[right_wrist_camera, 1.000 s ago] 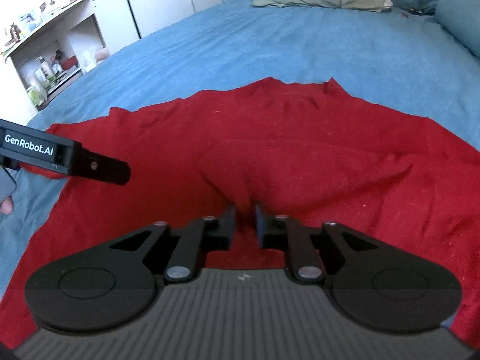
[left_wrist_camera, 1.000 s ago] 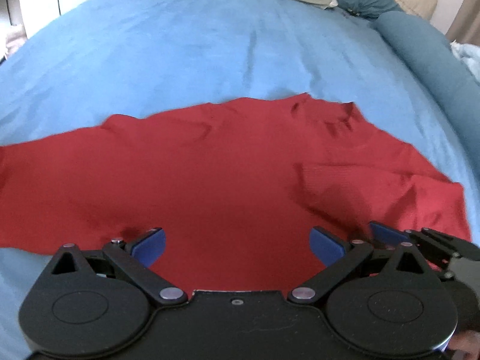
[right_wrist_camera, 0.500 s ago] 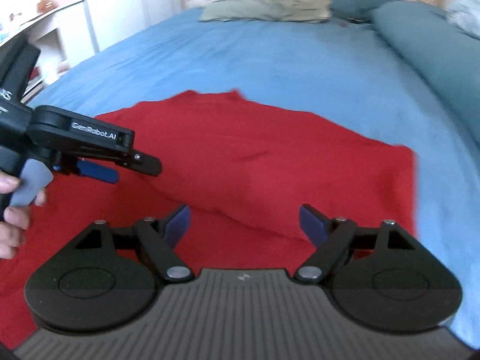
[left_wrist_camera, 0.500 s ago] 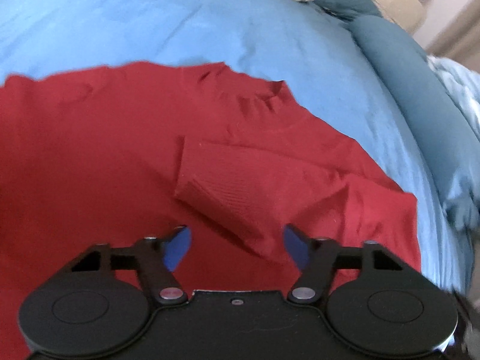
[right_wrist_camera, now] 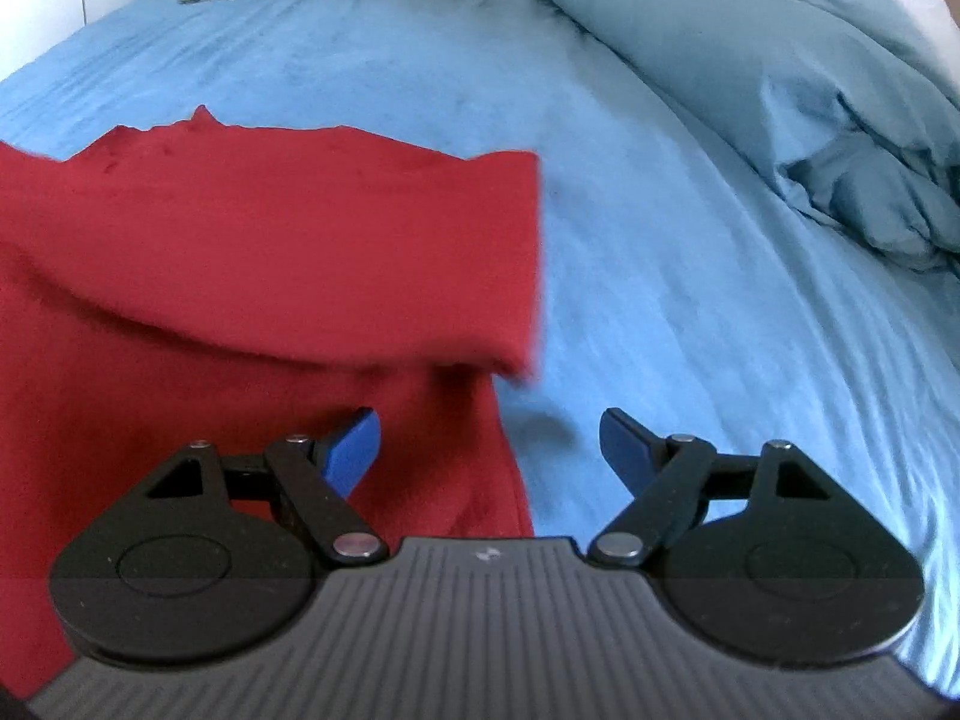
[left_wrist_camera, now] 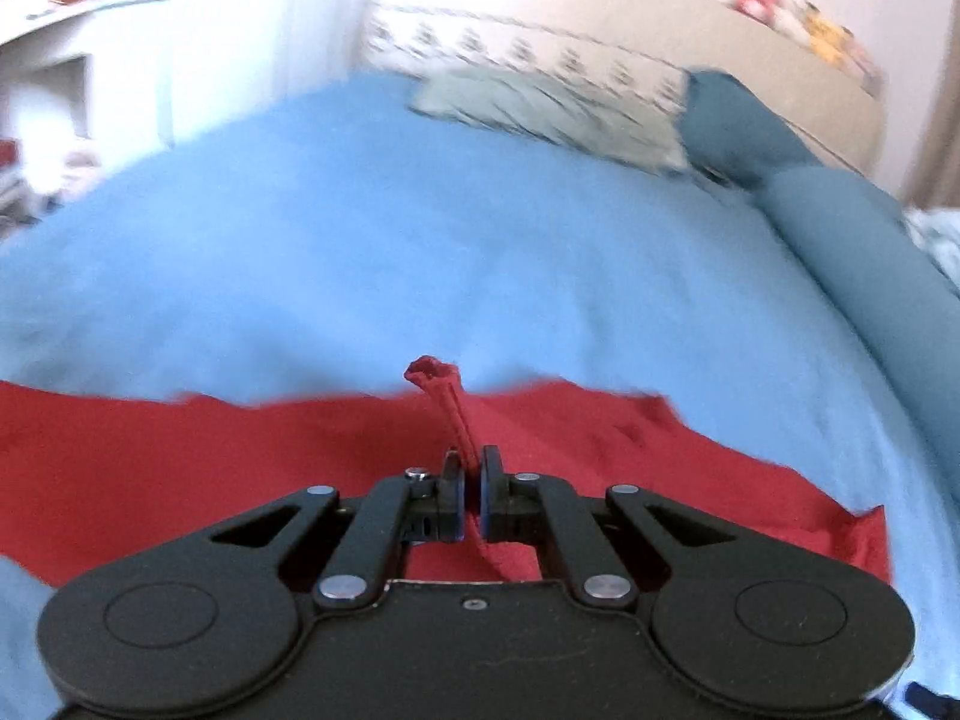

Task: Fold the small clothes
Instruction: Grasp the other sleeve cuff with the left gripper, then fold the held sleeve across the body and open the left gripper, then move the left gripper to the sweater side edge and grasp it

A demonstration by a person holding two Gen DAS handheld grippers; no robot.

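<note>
A red knit top (left_wrist_camera: 240, 456) lies spread on the blue bed sheet (left_wrist_camera: 420, 228). My left gripper (left_wrist_camera: 471, 489) is shut on a pinched fold of the red top, and a strip of the cloth sticks up between the jaws. In the right wrist view the red top (right_wrist_camera: 270, 252) lies left of centre with one part folded over itself. My right gripper (right_wrist_camera: 489, 444) is open and empty, just above the top's right edge, with its left pad (right_wrist_camera: 354, 450) over the cloth and its right pad over the sheet.
A rolled teal duvet (right_wrist_camera: 750, 90) runs along the right side of the bed. Pillows (left_wrist_camera: 540, 108) lie at the head of the bed. A white shelf unit (left_wrist_camera: 78, 72) stands at the far left. The blue sheet (right_wrist_camera: 690, 312) spreads right of the top.
My left gripper has closed on a fold of the red top and tilted up toward the headboard. My right gripper, shut on the cloth a second ago, stays open and has moved right.
</note>
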